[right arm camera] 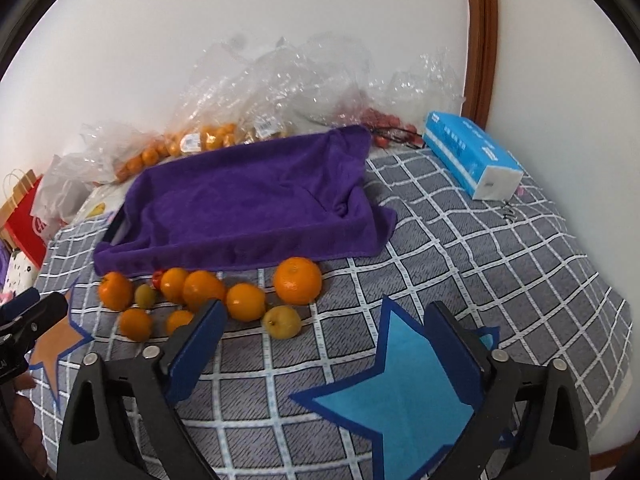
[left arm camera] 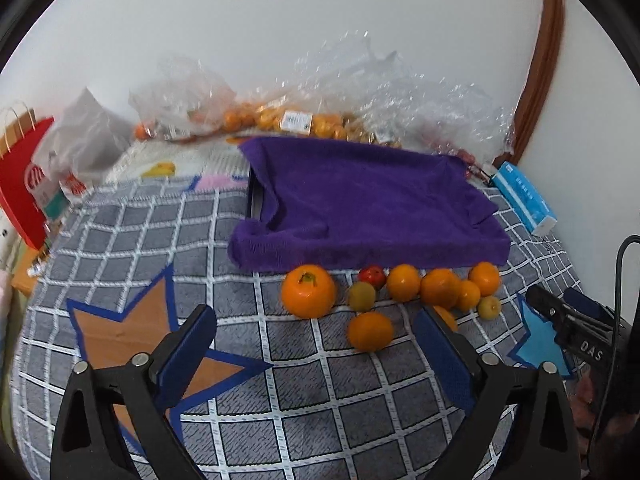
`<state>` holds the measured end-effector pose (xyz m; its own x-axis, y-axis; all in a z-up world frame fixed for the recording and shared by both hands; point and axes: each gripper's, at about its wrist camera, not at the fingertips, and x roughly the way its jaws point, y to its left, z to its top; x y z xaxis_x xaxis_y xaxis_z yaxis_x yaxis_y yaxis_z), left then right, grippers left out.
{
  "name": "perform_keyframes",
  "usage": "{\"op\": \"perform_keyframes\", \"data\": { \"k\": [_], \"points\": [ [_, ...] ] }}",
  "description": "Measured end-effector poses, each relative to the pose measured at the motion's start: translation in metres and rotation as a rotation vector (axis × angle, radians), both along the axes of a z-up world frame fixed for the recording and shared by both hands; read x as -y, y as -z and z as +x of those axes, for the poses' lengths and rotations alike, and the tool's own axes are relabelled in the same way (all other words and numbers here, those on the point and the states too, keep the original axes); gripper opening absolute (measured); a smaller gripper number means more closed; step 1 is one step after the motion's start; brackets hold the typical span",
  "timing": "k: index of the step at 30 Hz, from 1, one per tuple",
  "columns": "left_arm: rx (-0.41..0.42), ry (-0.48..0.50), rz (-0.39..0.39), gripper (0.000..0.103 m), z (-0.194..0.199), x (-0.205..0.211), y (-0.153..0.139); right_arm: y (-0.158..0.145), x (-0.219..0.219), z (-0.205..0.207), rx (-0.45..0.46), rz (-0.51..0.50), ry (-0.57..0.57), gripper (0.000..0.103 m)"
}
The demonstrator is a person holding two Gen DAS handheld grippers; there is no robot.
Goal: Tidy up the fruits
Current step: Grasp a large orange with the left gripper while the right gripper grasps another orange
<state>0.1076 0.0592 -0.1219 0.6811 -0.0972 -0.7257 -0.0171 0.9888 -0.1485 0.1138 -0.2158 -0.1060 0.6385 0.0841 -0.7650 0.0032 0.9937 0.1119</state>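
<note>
Loose fruit lies on the grey checked cloth in front of a purple towel (left arm camera: 360, 204) draped over a tray (left arm camera: 253, 196). A large orange (left arm camera: 308, 290), a smaller orange (left arm camera: 370, 331), a red fruit (left arm camera: 372, 276), a green-yellow fruit (left arm camera: 362, 296) and several more oranges (left arm camera: 440, 288) form a row. My left gripper (left arm camera: 316, 316) is open and empty, just short of the fruit. My right gripper (right arm camera: 326, 314) is open and empty over a blue star patch (right arm camera: 400, 384), right of the fruit row (right arm camera: 200, 292); a large orange (right arm camera: 297, 280) and a yellow fruit (right arm camera: 282, 322) lie nearest.
Clear plastic bags of small oranges (left arm camera: 280, 120) and red fruit (right arm camera: 384, 120) lie against the white wall behind the towel. A blue tissue box (right arm camera: 472, 156) lies at the back right. A red paper bag (left arm camera: 24, 184) stands at the left edge. An orange star patch (left arm camera: 132, 328) marks the cloth.
</note>
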Motion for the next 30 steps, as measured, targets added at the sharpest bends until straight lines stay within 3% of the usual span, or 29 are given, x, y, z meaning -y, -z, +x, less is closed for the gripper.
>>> {"op": "perform_keyframes", "data": {
  "k": [3, 6, 12, 20, 25, 30],
  "points": [
    [-0.021, -0.023, -0.018, 0.093, 0.004, -0.007, 0.011, 0.007, 0.004, 0.006, -0.002, -0.019, 0.003, 0.087],
    [-0.033, -0.017, -0.016, 0.089, 0.008, -0.009, 0.017, 0.011, 0.009, 0.011, 0.004, -0.029, 0.005, 0.074],
    [-0.055, -0.015, -0.028, 0.086, 0.012, -0.014, 0.024, 0.025, 0.013, 0.025, -0.058, 0.061, -0.044, 0.062],
    [-0.047, -0.044, -0.059, 0.078, 0.019, -0.025, 0.024, 0.035, -0.009, 0.043, -0.060, 0.075, -0.111, 0.056],
    [-0.062, -0.029, -0.078, 0.061, 0.033, -0.023, 0.031, 0.042, -0.018, 0.053, -0.071, 0.055, -0.111, 0.052],
    [-0.086, -0.006, -0.090, 0.060, 0.044, -0.016, 0.041, 0.049, -0.016, 0.061, -0.108, 0.049, -0.125, 0.052]
  ]
}}
